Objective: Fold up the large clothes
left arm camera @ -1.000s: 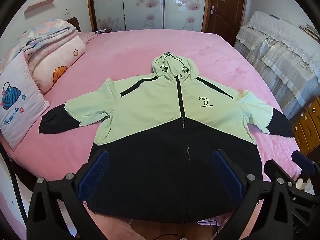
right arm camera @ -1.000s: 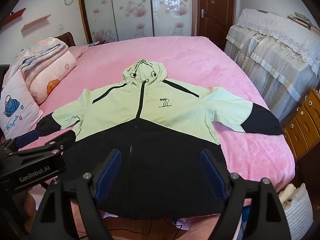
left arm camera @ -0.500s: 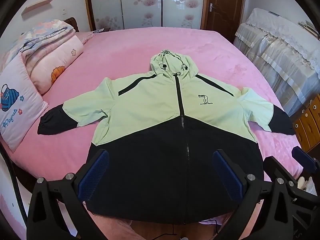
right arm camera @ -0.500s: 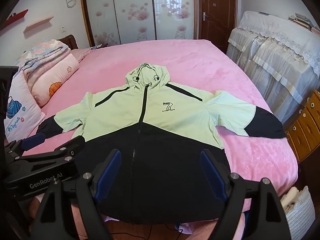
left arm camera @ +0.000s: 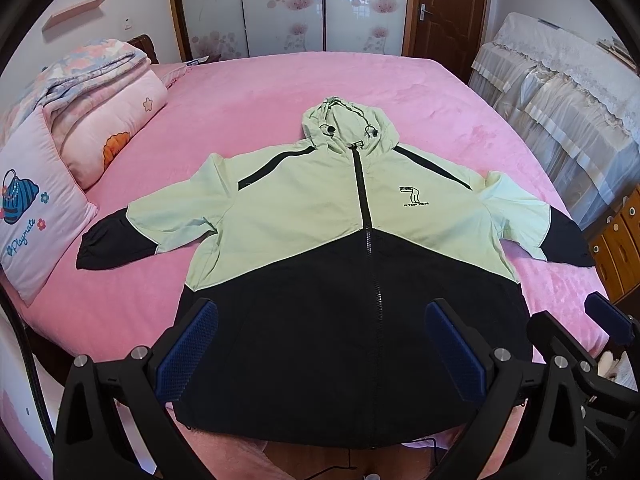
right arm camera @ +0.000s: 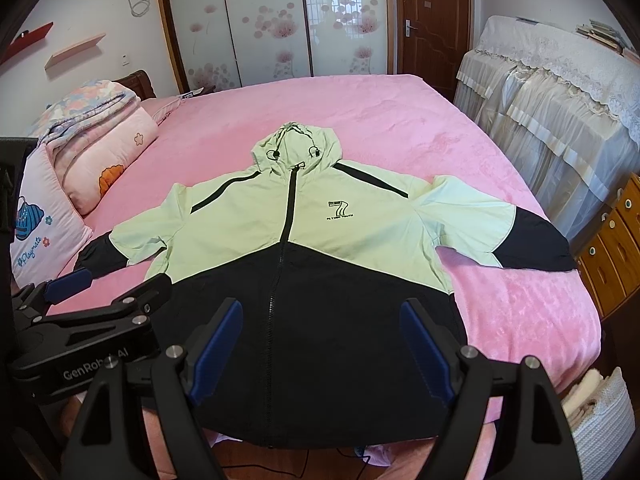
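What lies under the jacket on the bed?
The jacket lies flat, zipped, directly on the pink bedspread, which shows all around it. Whatever sits beneath the fabric itself is covered.

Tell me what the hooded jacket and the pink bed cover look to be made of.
Jacket: probably a thin woven synthetic such as nylon or polyester, matte, judging by its smooth panels with fine crisp wrinkles; a black zipper runs down the front. Bed cover: seems a plush fleece or velvety fabric, since its pink surface shows soft mottled patches of sheen, like brushed nap.
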{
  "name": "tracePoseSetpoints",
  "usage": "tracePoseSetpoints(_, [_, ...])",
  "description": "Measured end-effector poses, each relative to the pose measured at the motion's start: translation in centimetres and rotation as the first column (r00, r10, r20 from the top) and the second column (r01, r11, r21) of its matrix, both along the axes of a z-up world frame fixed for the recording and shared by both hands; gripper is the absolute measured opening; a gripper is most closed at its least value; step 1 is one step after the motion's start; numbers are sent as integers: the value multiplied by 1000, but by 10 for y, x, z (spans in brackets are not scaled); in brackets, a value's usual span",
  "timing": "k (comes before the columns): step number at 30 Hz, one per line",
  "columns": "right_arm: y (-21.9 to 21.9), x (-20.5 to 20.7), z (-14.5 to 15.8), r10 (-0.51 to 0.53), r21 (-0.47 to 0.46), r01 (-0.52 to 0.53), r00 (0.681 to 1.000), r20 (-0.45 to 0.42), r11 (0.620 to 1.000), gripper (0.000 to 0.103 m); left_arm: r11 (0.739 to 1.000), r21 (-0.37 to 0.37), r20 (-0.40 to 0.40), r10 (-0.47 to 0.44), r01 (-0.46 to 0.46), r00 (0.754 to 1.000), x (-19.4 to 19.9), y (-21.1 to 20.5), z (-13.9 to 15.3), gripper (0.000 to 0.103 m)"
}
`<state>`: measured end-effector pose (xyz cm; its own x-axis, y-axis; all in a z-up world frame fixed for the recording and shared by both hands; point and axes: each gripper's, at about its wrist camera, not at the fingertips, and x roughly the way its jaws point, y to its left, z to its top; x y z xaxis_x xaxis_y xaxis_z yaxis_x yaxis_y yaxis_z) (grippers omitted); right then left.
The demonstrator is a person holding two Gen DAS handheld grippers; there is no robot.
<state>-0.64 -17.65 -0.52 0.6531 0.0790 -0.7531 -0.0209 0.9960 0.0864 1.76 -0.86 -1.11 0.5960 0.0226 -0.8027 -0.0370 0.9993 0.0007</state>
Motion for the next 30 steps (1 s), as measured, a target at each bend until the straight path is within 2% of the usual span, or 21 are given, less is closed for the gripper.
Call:
tracePoseSetpoints(16, [-3, -1, -2, -11, -6, 11, 1000, 1, 1000, 82, 1000, 29, 10, -1, 1, 1000, -6, -2, 0, 102])
tracePoseSetpoints(30, [-1, -4, -1, -12, -5, 12, 1000, 5, 1000, 82, 1000, 15, -8, 1, -1, 1000, -8, 2, -2, 102])
